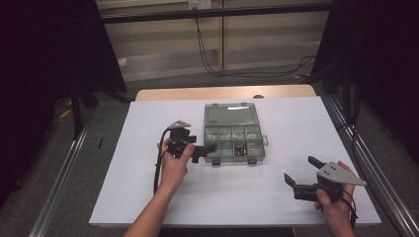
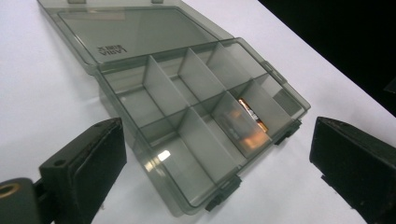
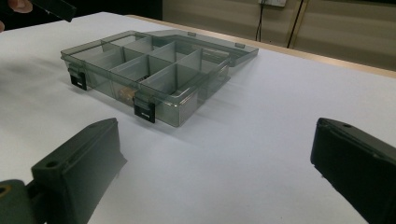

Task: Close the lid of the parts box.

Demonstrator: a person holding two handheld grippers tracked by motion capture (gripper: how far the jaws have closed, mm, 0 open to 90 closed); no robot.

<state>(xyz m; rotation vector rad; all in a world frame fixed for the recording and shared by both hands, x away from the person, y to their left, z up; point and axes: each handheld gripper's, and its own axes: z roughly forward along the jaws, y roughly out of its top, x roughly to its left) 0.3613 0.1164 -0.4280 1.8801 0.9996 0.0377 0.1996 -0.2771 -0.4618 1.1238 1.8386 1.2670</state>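
Both grippers' jaws stand spread (left gripper [image 1: 202, 152] beside the open organizer box [image 1: 233, 132]).

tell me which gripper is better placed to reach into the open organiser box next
Left, probably. The left gripper hovers right at the near left corner of the open box, jaws open and aimed at its compartments. The right gripper sits far off, near the table's front right edge.

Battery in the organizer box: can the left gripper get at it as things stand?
Probably yes. The box lid lies open, the left gripper hangs open just above, and the battery lies uncovered, though the narrow compartment walls may crowd the jaws.
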